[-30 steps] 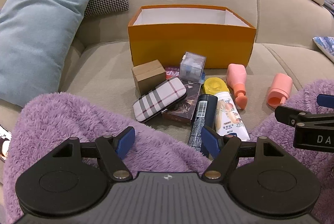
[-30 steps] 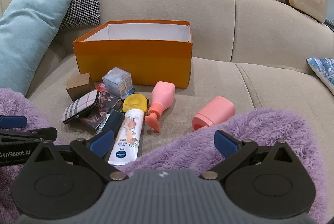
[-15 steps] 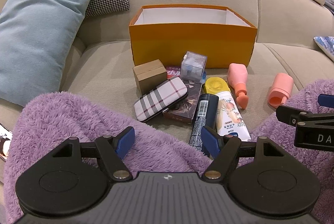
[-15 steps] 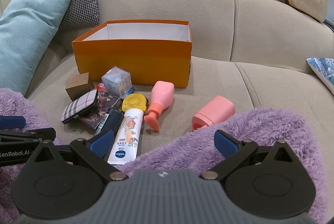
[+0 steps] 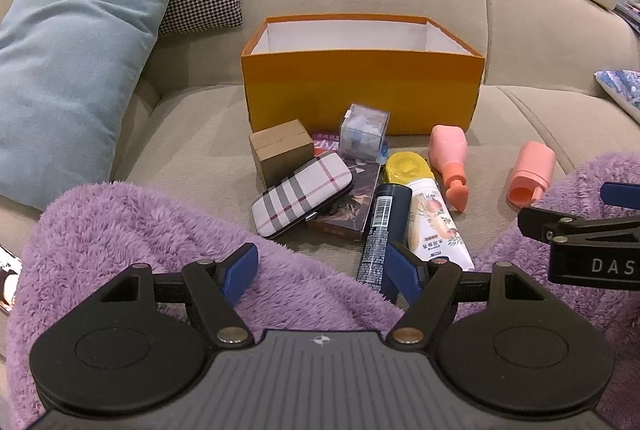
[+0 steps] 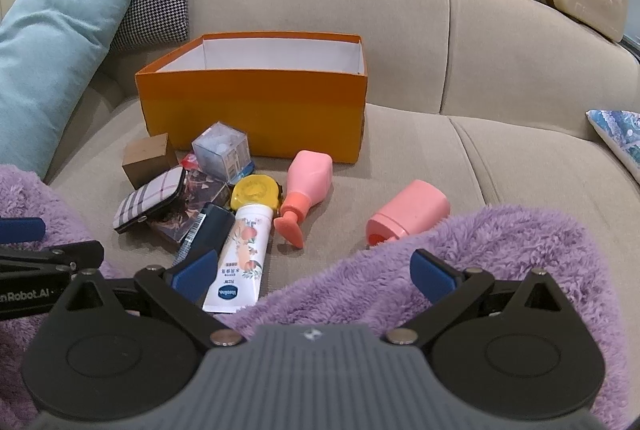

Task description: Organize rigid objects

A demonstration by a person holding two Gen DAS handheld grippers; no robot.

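A: Where were the things to be sorted, and how were the fingers set?

B: The clutter was heaped on the sofa seat point(image 6: 420, 157), just in front of the orange box point(image 5: 362, 85), which was seen to be open-topped with nothing visible inside. Both grippers were held low over a purple blanket point(image 6: 500, 258), short of the pile. The left gripper point(image 5: 322, 270) was spread wide with nothing gripped; the right gripper point(image 6: 314, 276) was likewise spread wide and nothing was held.

A: What trouble might have been expected?

B: The heap was tightly packed. The plaid case point(image 5: 302, 191) was propped on a dark flat box point(image 5: 352, 205), the clear cube point(image 5: 364, 133) was resting on the pile's back edge beside the brown carton point(image 5: 281, 149), and the black can point(image 5: 382, 230) was lying touching the white tube point(image 5: 434, 222). If one piece were pulled out, its neighbours could be dragged or tipped.

A: And the round ones?

B: The black can, the pink bottle point(image 6: 310, 185) and the pink cap point(image 6: 408, 213) were all lying on their sides on soft upholstery. A pinch placed off-centre could have squeezed them out of the fingers and sent them rolling. The pink cap was touching the blanket's edge, so fleece might have been caught along with it.

A: Anything else?

B: The two grippers were close together, so a clash was judged possible if both reached in at once.
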